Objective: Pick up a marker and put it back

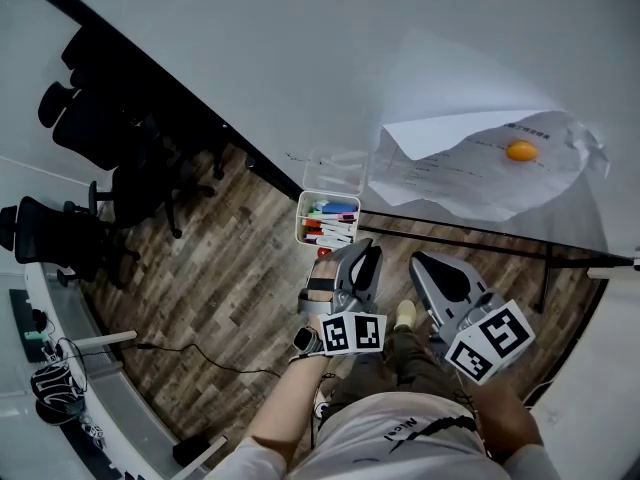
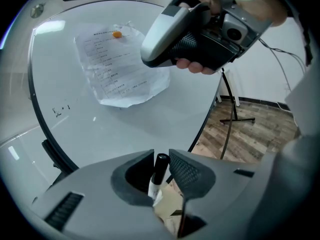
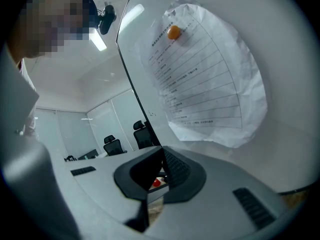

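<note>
A white marker with a black cap stands upright between the jaws of my left gripper, whose pads press on it from both sides. In the head view my left gripper hangs just below the white marker box fixed to the whiteboard; several coloured markers lie in it. My right gripper is held beside the left one, jaws together and empty. In its own view my right gripper points at the board, and a red cap shows behind the jaws.
A crumpled printed sheet is pinned to the whiteboard by an orange magnet. The board's black stand leg rests on the wooden floor. Black office chairs stand at the left by a desk with cables.
</note>
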A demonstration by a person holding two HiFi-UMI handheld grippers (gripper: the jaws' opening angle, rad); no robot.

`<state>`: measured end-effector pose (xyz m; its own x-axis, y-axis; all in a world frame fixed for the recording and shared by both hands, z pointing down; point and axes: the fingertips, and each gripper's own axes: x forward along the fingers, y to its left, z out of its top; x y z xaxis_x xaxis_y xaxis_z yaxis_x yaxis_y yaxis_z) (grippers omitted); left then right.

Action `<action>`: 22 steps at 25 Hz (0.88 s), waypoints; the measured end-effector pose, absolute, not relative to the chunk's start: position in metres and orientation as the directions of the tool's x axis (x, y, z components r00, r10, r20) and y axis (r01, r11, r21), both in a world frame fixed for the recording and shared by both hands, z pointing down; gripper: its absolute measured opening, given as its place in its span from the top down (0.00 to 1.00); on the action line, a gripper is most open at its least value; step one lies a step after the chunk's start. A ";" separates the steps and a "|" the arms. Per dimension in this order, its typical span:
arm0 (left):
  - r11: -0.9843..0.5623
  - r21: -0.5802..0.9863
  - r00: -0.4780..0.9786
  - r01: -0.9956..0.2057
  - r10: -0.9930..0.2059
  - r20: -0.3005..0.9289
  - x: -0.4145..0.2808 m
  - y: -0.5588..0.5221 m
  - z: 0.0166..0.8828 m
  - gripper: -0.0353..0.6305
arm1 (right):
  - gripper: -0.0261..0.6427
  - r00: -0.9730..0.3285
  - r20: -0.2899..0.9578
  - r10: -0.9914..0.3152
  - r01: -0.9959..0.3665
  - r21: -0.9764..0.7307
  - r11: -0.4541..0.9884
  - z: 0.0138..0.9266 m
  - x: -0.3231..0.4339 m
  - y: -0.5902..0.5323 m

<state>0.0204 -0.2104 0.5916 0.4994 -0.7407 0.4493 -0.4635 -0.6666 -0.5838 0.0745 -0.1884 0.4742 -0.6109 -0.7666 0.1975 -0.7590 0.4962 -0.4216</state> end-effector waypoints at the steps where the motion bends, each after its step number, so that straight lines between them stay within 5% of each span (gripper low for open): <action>1: -0.663 -0.581 0.499 -0.473 -0.745 0.443 0.020 -0.211 0.588 0.80 | 0.94 -0.610 0.196 -0.768 -0.759 -0.421 0.496 0.473 0.075 -0.188; 22: -0.631 -0.340 0.537 -0.697 -0.774 0.336 0.000 -0.200 0.502 0.82 | 0.94 -0.626 0.128 -0.770 -0.750 -0.372 0.547 0.433 0.072 -0.192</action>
<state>-0.0001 -0.2002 0.5019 0.5370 -0.7737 0.3362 -0.6969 -0.6314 -0.3400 0.0724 -0.1924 0.4327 -0.6255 -0.7696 0.1283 -0.7496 0.5472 -0.3725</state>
